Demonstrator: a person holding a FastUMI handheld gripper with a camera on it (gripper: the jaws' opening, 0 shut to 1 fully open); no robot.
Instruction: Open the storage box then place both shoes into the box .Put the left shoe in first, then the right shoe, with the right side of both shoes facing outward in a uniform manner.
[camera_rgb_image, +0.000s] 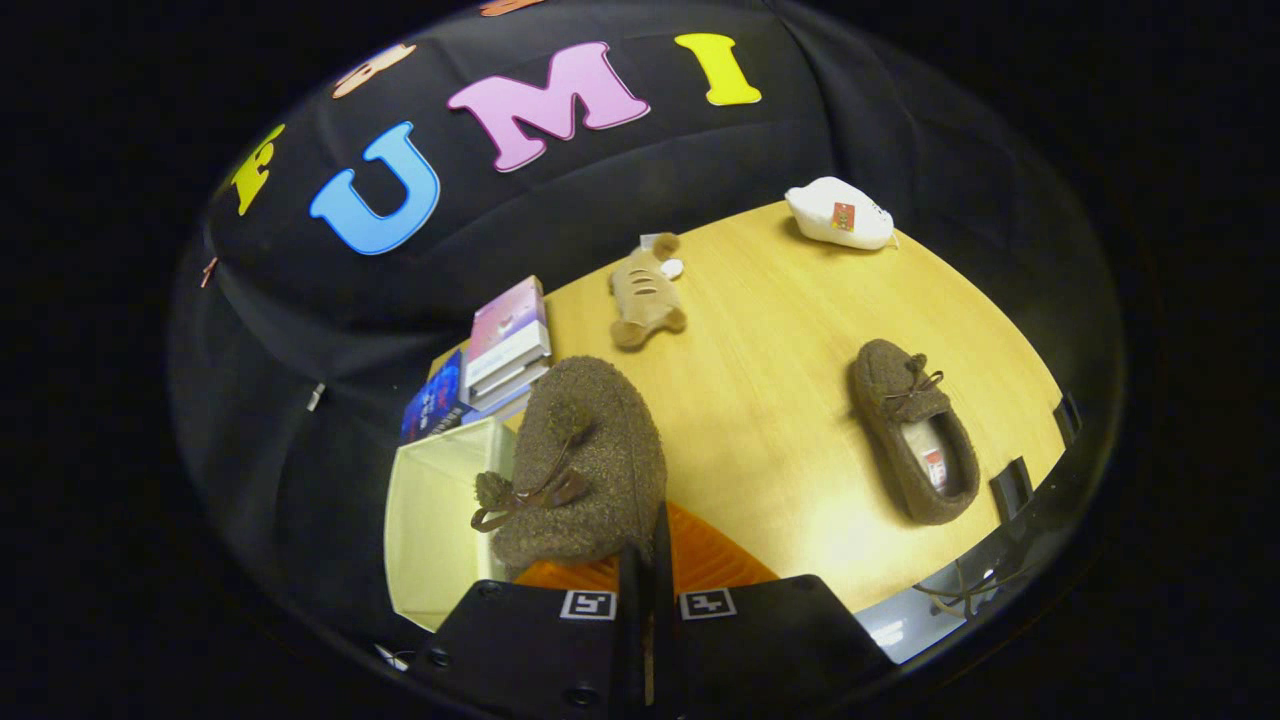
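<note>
My gripper (648, 560) is shut on a fuzzy brown shoe (585, 460) with a brown bow, pinching its heel edge; the shoe hangs toe-away just ahead of the fingers. It hovers over the rim of the pale yellow storage box (435, 520), whose top is open, and over the box's orange lid (700, 560) lying beside it. The second brown shoe (915, 430) lies on the wooden table (770, 380) off to the right of the fingers, its opening facing up and its toe pointing away.
A stack of books (505, 345) stands just beyond the box. A tan plush toy (645, 290) lies farther back on the table, and a white pouch (838, 213) sits near the far edge. Black clips (1010, 487) mark the table's right edge.
</note>
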